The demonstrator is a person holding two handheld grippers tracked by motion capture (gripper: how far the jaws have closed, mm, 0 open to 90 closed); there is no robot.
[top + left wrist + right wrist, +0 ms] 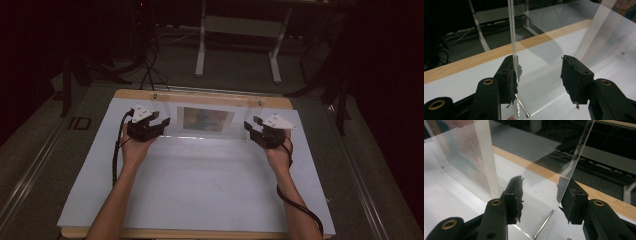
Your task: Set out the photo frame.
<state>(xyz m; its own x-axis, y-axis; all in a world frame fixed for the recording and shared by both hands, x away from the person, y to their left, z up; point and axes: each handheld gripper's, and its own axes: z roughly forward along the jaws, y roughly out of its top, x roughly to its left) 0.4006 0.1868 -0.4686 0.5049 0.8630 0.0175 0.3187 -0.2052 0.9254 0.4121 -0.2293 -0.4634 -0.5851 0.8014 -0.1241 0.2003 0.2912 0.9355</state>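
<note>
Standing at the far half of the white worktop [200, 185], we work on a clear acrylic picture frame [206, 120] with a bluish print at its middle, which stands upright near the wooden far edge, one hand at each of its side edges. We judge the step in hand to be getting a hold on the two side edges of the frame, whether to steady it or to lift it. The left gripper [148, 126] has its fingers [510, 80] wide apart around the left edge: in the left gripper view one pad lies against or just beside the thin clear sheet, and the other stands well clear of it. The right gripper [262, 132] is much the same, its fingers [515, 200] spread wide, with the sheet's edge close by one pad; we cannot tell whether it touches. A thin metal pin [544, 223] lies at the foot of the frame. Next, we think, both pairs must close evenly on the edges without tipping the frame.
</note>
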